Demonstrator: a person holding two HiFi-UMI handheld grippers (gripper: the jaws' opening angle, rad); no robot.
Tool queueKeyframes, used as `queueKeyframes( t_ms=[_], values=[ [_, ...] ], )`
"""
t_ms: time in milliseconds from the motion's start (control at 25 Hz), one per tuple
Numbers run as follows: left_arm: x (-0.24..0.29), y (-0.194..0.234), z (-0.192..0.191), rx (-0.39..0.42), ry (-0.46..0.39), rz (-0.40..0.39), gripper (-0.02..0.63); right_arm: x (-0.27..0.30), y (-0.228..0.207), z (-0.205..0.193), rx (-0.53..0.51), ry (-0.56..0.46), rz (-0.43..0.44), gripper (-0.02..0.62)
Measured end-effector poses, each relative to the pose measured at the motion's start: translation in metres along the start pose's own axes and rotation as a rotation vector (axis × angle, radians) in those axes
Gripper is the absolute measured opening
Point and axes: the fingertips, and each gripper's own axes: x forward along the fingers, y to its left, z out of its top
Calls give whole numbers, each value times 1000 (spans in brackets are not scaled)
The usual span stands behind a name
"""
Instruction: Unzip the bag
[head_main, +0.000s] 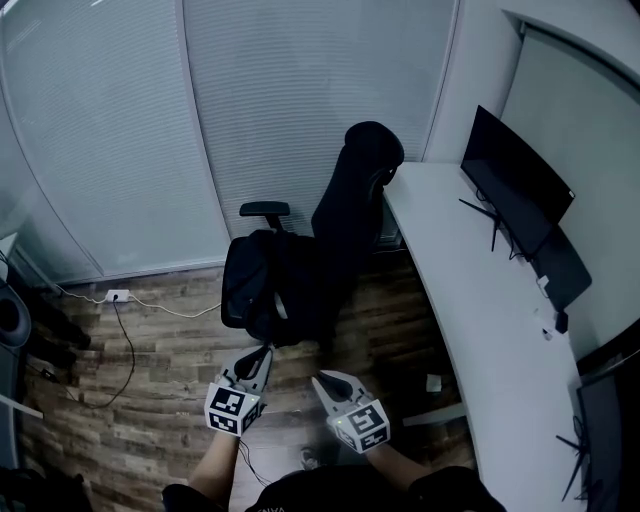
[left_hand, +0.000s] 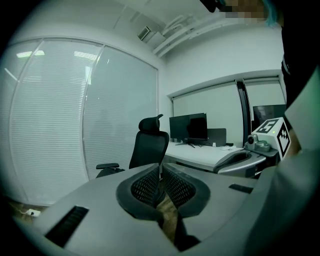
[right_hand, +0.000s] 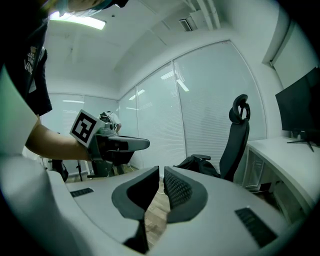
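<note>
A black bag (head_main: 255, 285) sits on the seat of a black office chair (head_main: 352, 195), slumped against its backrest. In the right gripper view the bag (right_hand: 201, 162) shows beside the chair, past the jaws. My left gripper (head_main: 263, 353) hovers just in front of the bag's lower edge, apart from it. Its jaws are shut with nothing between them (left_hand: 160, 170). My right gripper (head_main: 322, 379) is lower and to the right over the wooden floor, also shut and empty (right_hand: 161, 173). In the left gripper view the bag is hidden behind the jaws.
A curved white desk (head_main: 470, 300) runs along the right with a dark monitor (head_main: 515, 185) on it. A power strip and cable (head_main: 118, 296) lie on the floor at left. Frosted glass walls stand behind the chair. A dark object (head_main: 10, 322) sits at the left edge.
</note>
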Motion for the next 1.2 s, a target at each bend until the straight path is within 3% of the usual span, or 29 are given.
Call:
queueKeyframes(
  t_ms=[480,1200],
  values=[
    [-54,-37,-14,-84,-11,105,31,-47,-8,0,-4,24,-11,54],
    [-120,-143,-23,-136,-9,222,21,-133,2,-13,-8,40,39,52]
  ],
)
